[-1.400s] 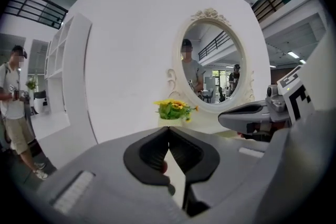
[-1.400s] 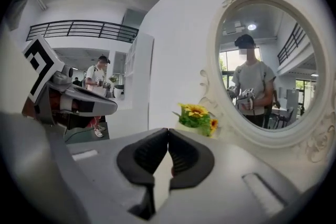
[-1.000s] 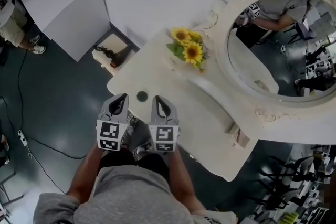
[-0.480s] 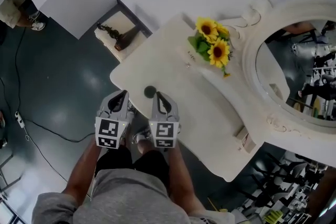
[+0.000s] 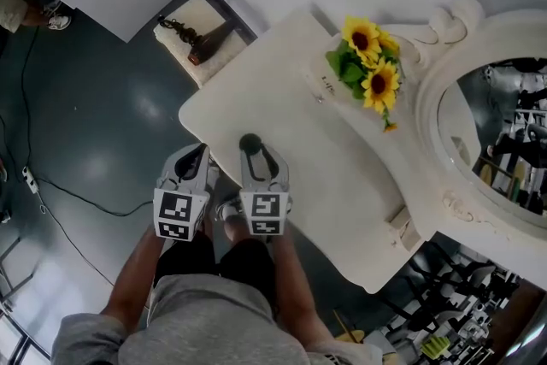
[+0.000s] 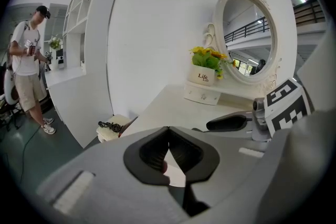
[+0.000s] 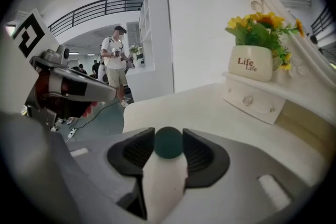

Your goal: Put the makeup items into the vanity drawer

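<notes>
A small dark green round makeup item lies near the front left edge of the white vanity table. My right gripper reaches over that edge. Its jaws are opening, and the green item sits between its fingertips. My left gripper hangs beside it, off the table's edge above the floor, with its jaws together and nothing in them. A small drawer unit with round knobs stands at the back of the table under a white flower pot.
Sunflowers stand at the table's back beside an oval mirror in an ornate frame. A low stand with a hair dryer sits left of the table. A person stands far off. A cable runs over the floor.
My right gripper has moved forward over the table edge up to the green item, which now sits between its tips, and its jaws have parted. The left gripper stays put.
</notes>
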Action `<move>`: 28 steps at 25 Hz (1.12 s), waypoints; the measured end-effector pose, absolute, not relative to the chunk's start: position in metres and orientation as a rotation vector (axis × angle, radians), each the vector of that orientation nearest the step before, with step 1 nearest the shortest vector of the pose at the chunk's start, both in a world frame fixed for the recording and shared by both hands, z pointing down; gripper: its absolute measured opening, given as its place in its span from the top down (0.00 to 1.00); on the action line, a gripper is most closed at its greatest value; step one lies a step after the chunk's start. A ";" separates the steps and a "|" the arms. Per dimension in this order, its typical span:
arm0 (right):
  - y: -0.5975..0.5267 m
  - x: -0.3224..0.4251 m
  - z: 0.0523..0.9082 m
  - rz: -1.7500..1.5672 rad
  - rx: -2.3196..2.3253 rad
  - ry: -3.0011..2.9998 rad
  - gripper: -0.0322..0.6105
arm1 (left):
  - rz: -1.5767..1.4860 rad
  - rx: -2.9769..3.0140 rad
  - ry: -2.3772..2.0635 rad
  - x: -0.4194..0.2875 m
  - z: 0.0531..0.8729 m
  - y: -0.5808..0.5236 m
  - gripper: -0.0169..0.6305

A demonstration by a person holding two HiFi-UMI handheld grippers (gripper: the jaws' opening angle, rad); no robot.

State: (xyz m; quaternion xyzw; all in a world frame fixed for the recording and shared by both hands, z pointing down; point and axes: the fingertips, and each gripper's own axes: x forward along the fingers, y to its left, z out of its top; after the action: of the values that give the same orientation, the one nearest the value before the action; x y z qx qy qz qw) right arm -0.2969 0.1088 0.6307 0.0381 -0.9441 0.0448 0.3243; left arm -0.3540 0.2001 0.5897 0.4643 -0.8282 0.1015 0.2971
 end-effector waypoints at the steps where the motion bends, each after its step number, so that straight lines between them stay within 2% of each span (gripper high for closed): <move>1: 0.111 -0.298 0.634 0.121 0.085 -2.464 0.66 | 0.269 1.231 -2.201 -0.355 0.590 0.201 0.96; 4: 0.113 -0.298 0.641 0.123 0.075 -2.440 0.62 | 0.270 1.225 -2.205 -0.359 0.589 0.200 0.96; 13: 0.115 -0.302 0.653 0.078 0.034 -2.372 0.63 | 0.263 1.199 -2.203 -0.362 0.592 0.202 0.96; 16: 0.111 -0.300 0.653 0.050 0.033 -2.346 0.67 | 0.268 1.194 -2.204 -0.363 0.594 0.203 0.96; 20: 0.108 -0.300 0.654 0.038 0.055 -2.352 0.80 | 0.266 1.190 -2.204 -0.363 0.595 0.203 0.96; 23: 0.106 -0.301 0.653 0.030 0.065 -2.353 0.84 | 0.266 1.190 -2.207 -0.364 0.594 0.202 0.96; 28: 0.103 -0.299 0.647 0.033 0.075 -2.365 0.84 | 0.265 1.209 -2.218 -0.365 0.583 0.195 0.96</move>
State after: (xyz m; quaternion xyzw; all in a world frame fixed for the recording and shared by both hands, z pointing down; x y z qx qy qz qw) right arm -0.2988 0.1026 0.6465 0.0294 -0.9253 0.0130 0.3777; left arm -0.3651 0.1953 0.5828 0.4547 -0.8340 0.0995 0.2961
